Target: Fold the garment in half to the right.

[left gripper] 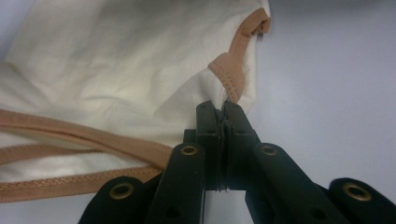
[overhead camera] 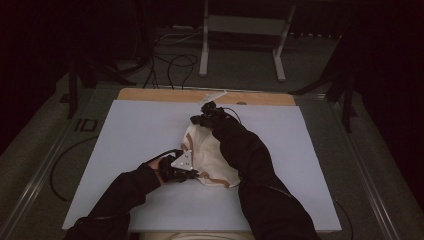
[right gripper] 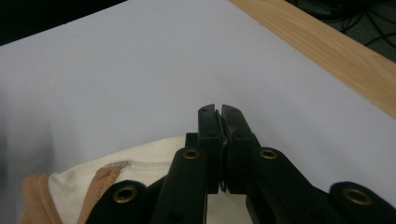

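Observation:
A cream garment (overhead camera: 210,157) with tan trim lies crumpled in the middle of the white table top (overhead camera: 135,130). My left gripper (overhead camera: 192,175) is at its near edge, shut on a loop of the tan trim (left gripper: 229,77). In the left gripper view the cream cloth (left gripper: 116,70) spreads to the left, with tan bands along its lower edge. My right gripper (overhead camera: 198,120) is at the garment's far end with its jaws pressed together. The cloth's edge (right gripper: 140,168) reaches the base of its jaws (right gripper: 219,112), which seem to pinch it.
A wooden strip (overhead camera: 165,95) borders the table's far edge and also appears in the right gripper view (right gripper: 327,51). Beyond it a metal stand (overhead camera: 240,25) and cables (overhead camera: 170,65) sit on the dark floor. White surface lies open on both sides of the garment.

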Demonstrator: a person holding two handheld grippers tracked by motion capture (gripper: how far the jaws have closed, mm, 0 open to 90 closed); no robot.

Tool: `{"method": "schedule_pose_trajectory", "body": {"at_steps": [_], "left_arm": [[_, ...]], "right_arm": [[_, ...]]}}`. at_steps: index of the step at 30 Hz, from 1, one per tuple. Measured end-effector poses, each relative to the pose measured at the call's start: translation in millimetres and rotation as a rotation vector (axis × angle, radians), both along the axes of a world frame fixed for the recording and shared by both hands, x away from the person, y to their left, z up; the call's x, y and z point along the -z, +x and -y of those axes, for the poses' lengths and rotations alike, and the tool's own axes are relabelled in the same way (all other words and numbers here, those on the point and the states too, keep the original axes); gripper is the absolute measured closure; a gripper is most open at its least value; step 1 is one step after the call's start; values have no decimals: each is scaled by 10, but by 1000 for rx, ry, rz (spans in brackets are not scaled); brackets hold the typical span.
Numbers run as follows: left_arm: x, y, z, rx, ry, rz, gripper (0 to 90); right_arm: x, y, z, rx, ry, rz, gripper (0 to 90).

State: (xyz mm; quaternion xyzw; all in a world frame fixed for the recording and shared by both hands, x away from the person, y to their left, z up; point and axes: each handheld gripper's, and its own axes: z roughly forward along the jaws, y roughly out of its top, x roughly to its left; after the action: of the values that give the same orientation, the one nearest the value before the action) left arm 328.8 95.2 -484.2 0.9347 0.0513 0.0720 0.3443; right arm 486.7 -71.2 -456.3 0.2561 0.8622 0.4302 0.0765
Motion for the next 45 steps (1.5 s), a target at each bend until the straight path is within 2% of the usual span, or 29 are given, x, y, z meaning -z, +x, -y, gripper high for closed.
{"method": "schedule_pose_trajectory", "body": {"at_steps": [8, 15, 26, 45], "left_arm": [[-76, 17, 87, 25, 15, 15, 874], [-151, 28, 169, 41, 9, 26, 874], [-207, 40, 255, 59, 18, 35, 874], [-267, 80, 441, 95, 33, 27, 873]], "right_arm": [[-80, -11, 223, 27, 5, 7, 882], [-143, -16, 352, 40, 22, 20, 882], [-189, -41, 490, 61, 34, 26, 882], [-198, -87, 825, 104, 59, 24, 882]]}}
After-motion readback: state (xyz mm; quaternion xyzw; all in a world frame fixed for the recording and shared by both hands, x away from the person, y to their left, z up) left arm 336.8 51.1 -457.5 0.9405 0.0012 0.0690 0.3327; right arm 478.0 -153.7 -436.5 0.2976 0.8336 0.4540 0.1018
